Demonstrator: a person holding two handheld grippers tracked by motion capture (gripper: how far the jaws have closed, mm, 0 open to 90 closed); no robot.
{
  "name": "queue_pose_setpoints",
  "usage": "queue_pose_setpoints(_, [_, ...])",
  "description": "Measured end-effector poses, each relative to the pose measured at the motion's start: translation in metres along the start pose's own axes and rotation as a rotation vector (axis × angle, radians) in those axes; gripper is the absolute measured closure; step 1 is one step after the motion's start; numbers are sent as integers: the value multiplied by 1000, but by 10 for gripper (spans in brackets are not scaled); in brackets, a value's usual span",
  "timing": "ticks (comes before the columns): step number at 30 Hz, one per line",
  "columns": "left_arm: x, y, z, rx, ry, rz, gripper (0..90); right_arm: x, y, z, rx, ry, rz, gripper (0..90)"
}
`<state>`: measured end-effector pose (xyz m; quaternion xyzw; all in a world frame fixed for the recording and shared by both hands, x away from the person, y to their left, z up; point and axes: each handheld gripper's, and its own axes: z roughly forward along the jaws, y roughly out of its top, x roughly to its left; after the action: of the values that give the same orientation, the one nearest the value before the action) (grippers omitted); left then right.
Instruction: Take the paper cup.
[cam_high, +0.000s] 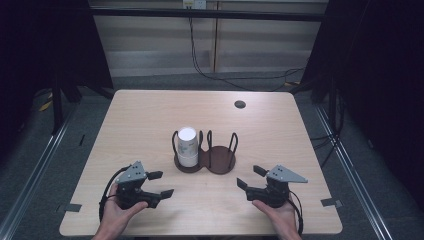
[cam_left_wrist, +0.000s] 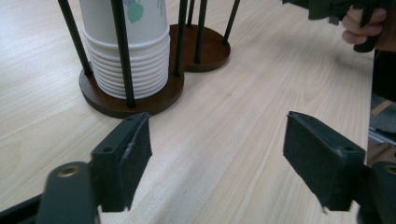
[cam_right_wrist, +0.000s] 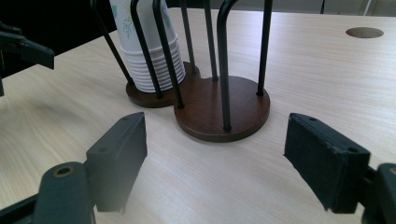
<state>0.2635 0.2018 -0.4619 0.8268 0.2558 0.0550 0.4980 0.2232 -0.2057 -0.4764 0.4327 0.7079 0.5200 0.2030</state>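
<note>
A: From the high view, the person's left gripper (cam_high: 155, 184) and right gripper (cam_high: 251, 177) sit low over the near edge of the wooden table (cam_high: 135, 115), one each side, both angled in toward the middle. That looks like a ready stance, each hand with a clear line to the target.

B: And the target's the stack of paper cups (cam_high: 187, 146), standing upside down in the left bay of the two-bay wire cup holder (cam_high: 220, 160). The right bay is bare.

A: Over to the left gripper view: jaws spread wide, nothing between them, just tabletop. The cup stack (cam_left_wrist: 128, 51) stands ahead and to the left, fenced by the holder's black rods (cam_left_wrist: 122, 51), which keep it upright.

B: The other hand (cam_left_wrist: 362, 25) shows top right, well apart.

A: Right gripper view now: jaws parted too, gripping nothing, aimed at the holder's round wooden base (cam_right_wrist: 219, 109). Cups (cam_right_wrist: 149, 51) sit behind it, to the left.

B: A cable hole (cam_right_wrist: 364, 32) shows far right.
</note>
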Motion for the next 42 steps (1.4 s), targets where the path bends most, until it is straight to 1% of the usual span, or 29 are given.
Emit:
queue_pose_setpoints(1, [1,0,0,1,-16,-16,219,1,0,-1,0,-5,-8,256])
queue_pose_setpoints(2, [1,1,0,1,-37,-34,197,3,-1,-2,-9,-14,-24,265])
queue_pose_setpoints(3, [2,1,0,3,-43,-34,173,4,-1,-3,-16,-16,-33,266])
queue_pose_setpoints(4, [2,2,0,5,-48,-28,194,4,-1,-3,-17,-15,-31,266])
queue_pose_setpoints(5, [2,2,1,4,-51,-27,237,5,-1,-4,-19,-12,-25,265])
queue_pose_setpoints(7, [2,3,1,-1,-55,-47,225,5,-1,-4,-16,-3,-16,259])
queue_pose_setpoints(10, [1,5,0,-9,-45,-34,222,6,-1,-3,-10,14,-15,260])
queue_pose_setpoints(11, [0,8,-2,-28,-53,-11,221,6,-1,-3,-9,20,-14,265])
queue_pose_setpoints(13, [-2,12,-6,-51,-56,-3,222,7,-1,-3,-11,36,-5,269])
queue_pose_setpoints(14, [-2,14,-7,-54,-82,4,243,7,-1,-3,-9,39,-3,269])
queue_pose_setpoints(15, [-2,14,-7,-54,-82,4,311,8,-1,-3,-7,41,1,269])
queue_pose_setpoints(16, [-2,16,-9,-74,-136,-5,343,8,-2,-3,-5,44,8,269])
queue_pose_setpoints(17, [-3,18,-10,-72,-152,-14,366,9,-3,-2,-4,46,14,269])
queue_pose_setpoints(18, [-4,19,-11,-71,-153,-5,386,9,-3,-1,1,49,12,269])
queue_pose_setpoints(19, [-4,19,-11,-71,-153,-5,378,9,-3,-1,1,49,12,269])
queue_pose_setpoints(20, [-6,23,-11,-60,-154,16,383,11,-2,0,2,54,9,269])
queue_pose_setpoints(21, [-7,25,-11,-60,-155,27,404,12,-2,1,3,54,0,267])
queue_pose_setpoints(25, [-8,28,-11,-75,-155,30,412,14,-2,0,6,60,-1,266])
queue_pose_setpoints(26, [-7,29,-10,-89,-159,28,412,14,-2,-1,1,60,-1,265])
queue_pose_setpoints(27, [-4,32,-10,-80,-174,13,399,13,-1,-2,-1,62,5,263])
queue_pose_setpoints(29, [-4,34,-10,-78,-169,19,399,13,-1,-3,0,56,-1,262])
queue_pose_setpoints(30, [-3,37,-9,-78,-154,29,397,13,0,-4,2,56,-3,260])
queue_pose_setpoints(33, [-3,40,-8,-70,-162,43,393,12,1,-6,-6,58,3,258])
queue_pose_setpoints(34, [-4,44,-7,-36,-155,53,393,12,1,-8,-10,57,8,253])
queue_pose_setpoints(36, [-5,48,-7,-39,-146,73,393,11,1,-10,-13,55,12,249])
queue_pose_setpoints(38, [-4,50,-7,-41,-148,68,394,11,1,-10,-13,55,11,245])
queue_pose_setpoints(39, [-2,52,-7,-33,-154,58,390,11,1,-10,-15,56,10,237])
queue_pose_setpoints(40, [1,55,-6,-28,-136,44,355,12,1,-10,-14,64,16,225])
queue_pose_setpoints(42, [5,59,-6,-23,-119,38,354,13,1,-10,-14,68,18,213])
